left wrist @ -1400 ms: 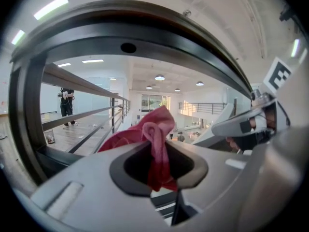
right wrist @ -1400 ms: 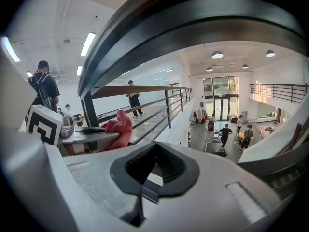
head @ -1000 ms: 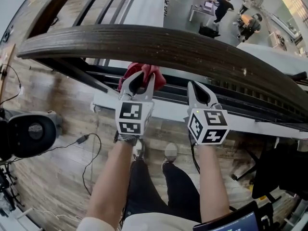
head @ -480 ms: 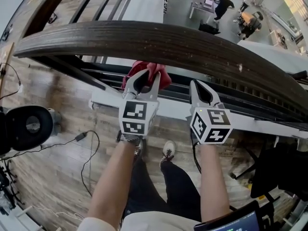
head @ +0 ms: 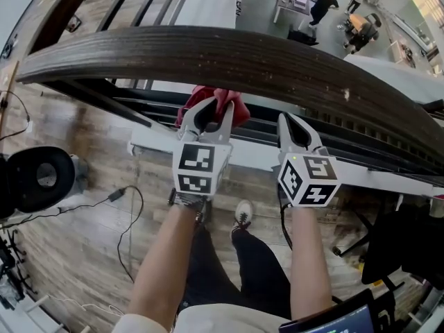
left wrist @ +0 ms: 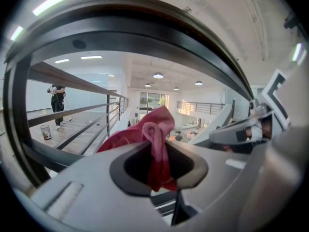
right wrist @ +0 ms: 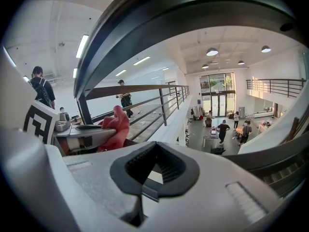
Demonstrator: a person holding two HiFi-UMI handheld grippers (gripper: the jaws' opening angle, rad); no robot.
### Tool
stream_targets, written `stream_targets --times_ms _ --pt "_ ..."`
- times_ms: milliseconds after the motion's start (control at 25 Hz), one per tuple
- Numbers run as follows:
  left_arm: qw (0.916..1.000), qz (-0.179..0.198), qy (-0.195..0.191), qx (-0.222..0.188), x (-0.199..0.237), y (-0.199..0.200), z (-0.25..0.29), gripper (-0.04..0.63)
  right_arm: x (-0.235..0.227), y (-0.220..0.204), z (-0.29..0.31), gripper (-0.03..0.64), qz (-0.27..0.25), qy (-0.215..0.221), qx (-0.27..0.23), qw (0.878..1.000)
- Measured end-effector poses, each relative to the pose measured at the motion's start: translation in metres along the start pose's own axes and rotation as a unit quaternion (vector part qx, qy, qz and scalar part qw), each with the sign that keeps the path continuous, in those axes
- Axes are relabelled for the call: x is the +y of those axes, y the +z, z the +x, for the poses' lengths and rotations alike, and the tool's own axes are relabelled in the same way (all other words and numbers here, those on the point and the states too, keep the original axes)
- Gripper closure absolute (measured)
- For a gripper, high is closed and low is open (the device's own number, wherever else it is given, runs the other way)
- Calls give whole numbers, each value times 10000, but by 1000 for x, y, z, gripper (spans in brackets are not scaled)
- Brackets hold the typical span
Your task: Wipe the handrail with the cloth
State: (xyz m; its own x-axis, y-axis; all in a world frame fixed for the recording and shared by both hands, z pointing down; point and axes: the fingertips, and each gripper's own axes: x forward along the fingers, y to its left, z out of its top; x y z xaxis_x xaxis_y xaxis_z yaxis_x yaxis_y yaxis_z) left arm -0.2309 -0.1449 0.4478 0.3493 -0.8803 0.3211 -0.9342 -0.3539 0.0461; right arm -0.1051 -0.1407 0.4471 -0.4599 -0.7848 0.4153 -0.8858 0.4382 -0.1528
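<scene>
The dark wooden handrail (head: pixel 229 54) arcs across the head view from left to right. Just under its near edge, my left gripper (head: pixel 212 107) is shut on a bunched red cloth (head: pixel 238 111). In the left gripper view the cloth (left wrist: pixel 155 129) pokes up through the jaws, and the handrail (left wrist: pixel 145 37) curves above it with a gap between them. To the right, my right gripper (head: pixel 291 123) is shut and holds nothing, also below the rail. The right gripper view shows its jaws (right wrist: pixel 154 151) closed, the red cloth (right wrist: pixel 116 127) off to the left and the handrail (right wrist: pixel 193 13) overhead.
Thin dark lower rails (head: pixel 333 148) and a white ledge (head: pixel 250 159) run beneath the handrail. Beyond lies an open atrium with people (head: pixel 322 5) far below. A black round device (head: pixel 38 179) and a cable (head: pixel 128 200) lie on the wooden floor at left.
My left gripper with the cloth has shifted slightly to the right under the rail. The right gripper has barely moved.
</scene>
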Motion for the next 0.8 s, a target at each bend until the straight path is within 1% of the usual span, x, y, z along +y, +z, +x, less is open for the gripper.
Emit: stream_targets --times_ms 320,560,640,800 --pt "9999 90 -7 -125 -12 4 3 510 -3 1 -3 614 17 -5 -23 10000" --pt "9993 112 -328 -121 -34 5 10 509 -4 1 -3 613 13 33 -36 10000" --pt "9991 118 -381 -117 -41 6 13 509 -5 0 -2 613 68 68 -65 9999" --pt "9995 76 -270 -159 -45 6 13 509 -6 2 -2 614 323 152 -146 9993"
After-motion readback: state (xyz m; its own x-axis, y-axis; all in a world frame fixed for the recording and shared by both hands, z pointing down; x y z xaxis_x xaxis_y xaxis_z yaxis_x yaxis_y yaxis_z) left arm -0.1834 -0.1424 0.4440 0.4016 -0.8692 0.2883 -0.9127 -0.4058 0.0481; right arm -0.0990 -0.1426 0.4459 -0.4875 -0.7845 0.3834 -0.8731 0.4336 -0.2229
